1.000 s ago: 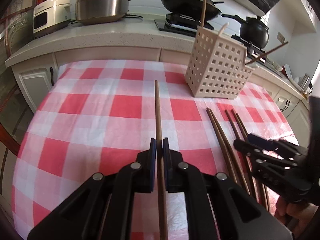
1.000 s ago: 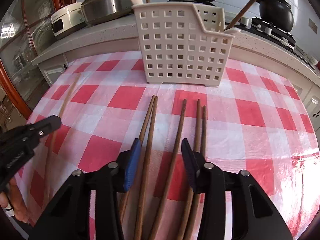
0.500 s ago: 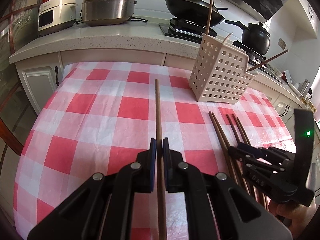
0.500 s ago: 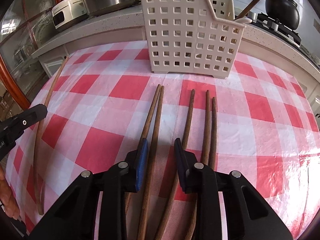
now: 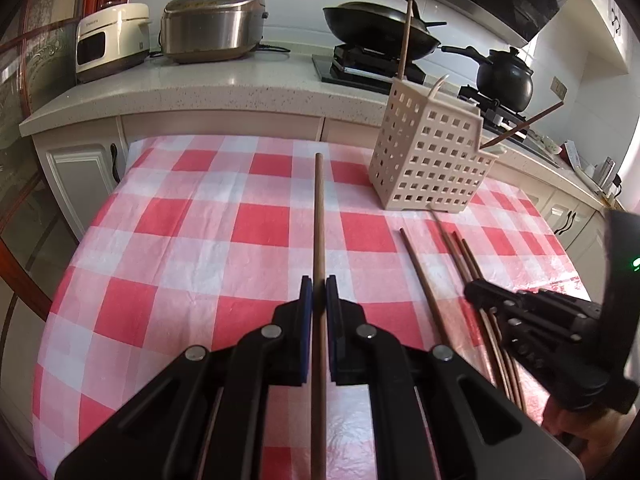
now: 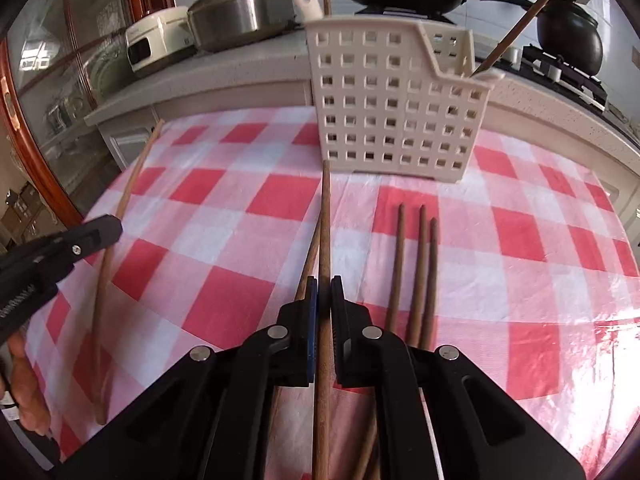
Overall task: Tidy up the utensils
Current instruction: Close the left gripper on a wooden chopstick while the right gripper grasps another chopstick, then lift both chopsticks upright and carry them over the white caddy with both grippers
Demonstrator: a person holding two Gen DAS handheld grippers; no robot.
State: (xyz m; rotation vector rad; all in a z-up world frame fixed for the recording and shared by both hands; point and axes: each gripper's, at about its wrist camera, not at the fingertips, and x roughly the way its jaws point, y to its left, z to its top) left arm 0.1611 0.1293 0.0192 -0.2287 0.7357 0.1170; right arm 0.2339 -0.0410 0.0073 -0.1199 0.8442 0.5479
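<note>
My left gripper (image 5: 319, 292) is shut on a long brown chopstick (image 5: 319, 220) that points away over the red-and-white checked cloth. In the right wrist view, my right gripper (image 6: 324, 292) has its jaws closing, with the pads pressed on a second chopstick (image 6: 326, 220) whose far tip reaches the foot of the white perforated basket (image 6: 392, 100). Three loose chopsticks (image 6: 420, 260) lie side by side just right of it, and one more (image 6: 308, 264) lies under its left side. The basket (image 5: 432, 160) holds an upright chopstick (image 5: 406, 40) and a leaning one (image 5: 520, 128).
The checked table (image 5: 200, 240) stands against a pale counter (image 5: 200, 88) with two rice cookers, a black wok (image 5: 376, 24) on a burner and a black pot (image 5: 504, 76). A hand shows under each gripper. The table's left edge drops off beside a glass door.
The right gripper's jaws have shut on one chopstick from the loose group and its far tip has lifted toward the basket. The left gripper keeps its chopstick and has barely moved.
</note>
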